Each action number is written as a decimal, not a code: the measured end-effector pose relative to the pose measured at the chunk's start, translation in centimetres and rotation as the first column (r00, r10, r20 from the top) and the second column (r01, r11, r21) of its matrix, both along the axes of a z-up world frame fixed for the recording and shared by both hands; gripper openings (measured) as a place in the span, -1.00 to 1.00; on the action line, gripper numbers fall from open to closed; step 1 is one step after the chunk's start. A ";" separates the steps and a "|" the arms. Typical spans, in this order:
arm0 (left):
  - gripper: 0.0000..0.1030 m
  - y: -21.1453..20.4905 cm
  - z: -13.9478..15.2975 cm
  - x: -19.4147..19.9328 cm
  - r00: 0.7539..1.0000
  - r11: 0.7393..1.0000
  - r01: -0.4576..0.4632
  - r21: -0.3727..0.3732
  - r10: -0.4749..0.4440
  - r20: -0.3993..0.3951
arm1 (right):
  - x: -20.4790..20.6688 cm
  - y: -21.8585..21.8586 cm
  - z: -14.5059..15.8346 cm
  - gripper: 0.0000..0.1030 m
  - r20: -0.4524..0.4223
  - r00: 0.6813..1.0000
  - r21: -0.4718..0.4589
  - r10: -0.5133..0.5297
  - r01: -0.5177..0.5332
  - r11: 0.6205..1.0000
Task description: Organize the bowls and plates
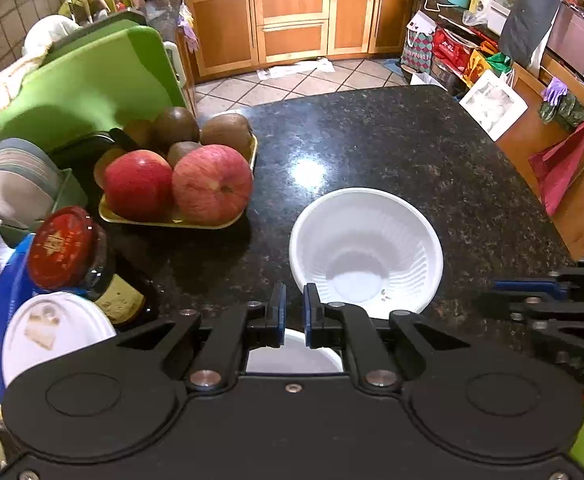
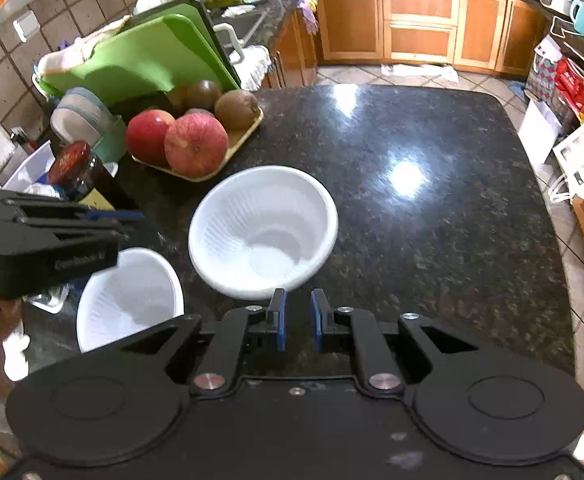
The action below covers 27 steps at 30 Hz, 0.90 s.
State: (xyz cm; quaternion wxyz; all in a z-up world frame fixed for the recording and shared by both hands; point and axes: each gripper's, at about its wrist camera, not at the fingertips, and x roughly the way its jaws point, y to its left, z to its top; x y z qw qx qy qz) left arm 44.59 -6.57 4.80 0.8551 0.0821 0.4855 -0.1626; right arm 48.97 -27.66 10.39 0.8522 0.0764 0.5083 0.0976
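Closest to both grippers, on the dark worktop (image 2: 432,240), sit two white bowls. Left gripper (image 1: 294,308), jaws slightly apart, hovers over the smaller bowl (image 2: 127,300); right gripper (image 2: 296,312), jaws likewise gapped and empty, faces the larger bowl (image 2: 263,232). They look thin, light, flexible; pinch the rim.

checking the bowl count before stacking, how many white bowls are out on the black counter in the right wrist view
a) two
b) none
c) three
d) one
a: the right wrist view shows a larger white bowl mid-counter and a second white bowl nearer, under the left gripper, both upright on the black counter.
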 end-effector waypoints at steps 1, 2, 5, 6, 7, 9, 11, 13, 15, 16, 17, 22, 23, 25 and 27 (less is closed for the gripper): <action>-0.71 0.1 0.0 -0.1 1.000 1.000 -0.001 0.000 0.001 0.002 | -0.5 -0.4 0.5 -0.69 0.000 1.000 -0.005 -0.001 0.001 1.000; -0.71 0.2 0.0 -0.1 1.000 1.000 -0.003 0.001 0.003 0.002 | -1.1 -0.7 0.9 -0.68 0.001 1.000 -0.014 -0.003 0.003 1.000; -0.71 0.4 0.0 -0.6 1.000 1.000 -0.009 0.011 0.009 0.006 | -2.8 -1.1 2.1 -0.63 0.023 1.000 -0.046 -0.006 0.007 0.999; -0.70 0.5 -0.1 -0.7 1.000 1.000 -0.012 0.015 0.012 0.007 | -3.2 -1.2 2.3 -0.59 0.031 0.999 -0.052 -0.009 0.011 0.999; -0.70 0.7 -0.1 -0.8 1.000 1.000 -0.017 0.017 0.017 0.005 | -3.5 -1.2 2.4 -0.56 0.036 0.999 -0.052 -0.014 0.016 0.999; -0.70 0.7 -0.1 -0.9 1.000 1.000 -0.016 0.015 0.016 0.001 | -3.6 -1.1 2.2 -0.53 0.032 0.999 -0.038 -0.017 0.018 0.999; -0.69 0.5 0.0 -0.9 1.000 1.000 -0.003 0.022 0.003 0.004 | -3.3 -1.1 1.8 -0.52 0.015 1.000 -0.022 -0.022 0.022 1.000; -0.68 0.2 0.1 -0.7 1.000 0.999 0.009 0.038 -0.009 0.004 | -2.7 -1.2 1.7 -0.52 -0.005 1.000 -0.013 -0.018 0.018 1.000; -0.68 0.0 0.2 -0.1 1.000 0.999 0.013 0.032 -0.013 -0.012 | -2.0 -1.2 1.8 -0.49 -0.007 1.000 -0.025 -0.018 0.018 1.000; -0.68 -0.1 0.2 0.3 1.000 1.000 0.015 0.023 -0.014 -0.023 | -1.6 -1.2 1.8 -0.47 -0.002 1.000 -0.034 -0.013 0.013 0.999; -0.68 -0.2 0.1 0.8 0.999 1.000 0.012 0.015 -0.012 -0.032 | -1.1 -1.2 1.9 -0.44 0.004 1.000 -0.039 -0.004 0.004 0.999; -0.68 -0.9 -1.4 3.0 0.999 1.000 -0.014 0.016 0.015 -0.052 | 1.9 -1.1 0.5 -0.44 -0.007 1.000 -0.039 0.004 -0.004 0.999; -0.68 -1.0 -1.8 3.5 0.998 1.000 -0.016 0.018 0.017 -0.059 | 2.6 -1.1 0.1 -0.44 -0.010 1.000 -0.041 0.009 -0.010 0.999; -0.68 -1.3 -2.5 4.3 0.997 1.000 -0.017 0.019 0.018 -0.074 | 4.1 -0.8 -0.8 -0.44 -0.021 1.000 -0.049 0.018 -0.019 0.999; -0.68 -1.5 -3.1 5.0 0.996 1.000 -0.021 0.021 0.023 -0.089 | 5.5 -0.7 -1.6 -0.44 -0.032 0.999 -0.048 0.020 -0.021 0.999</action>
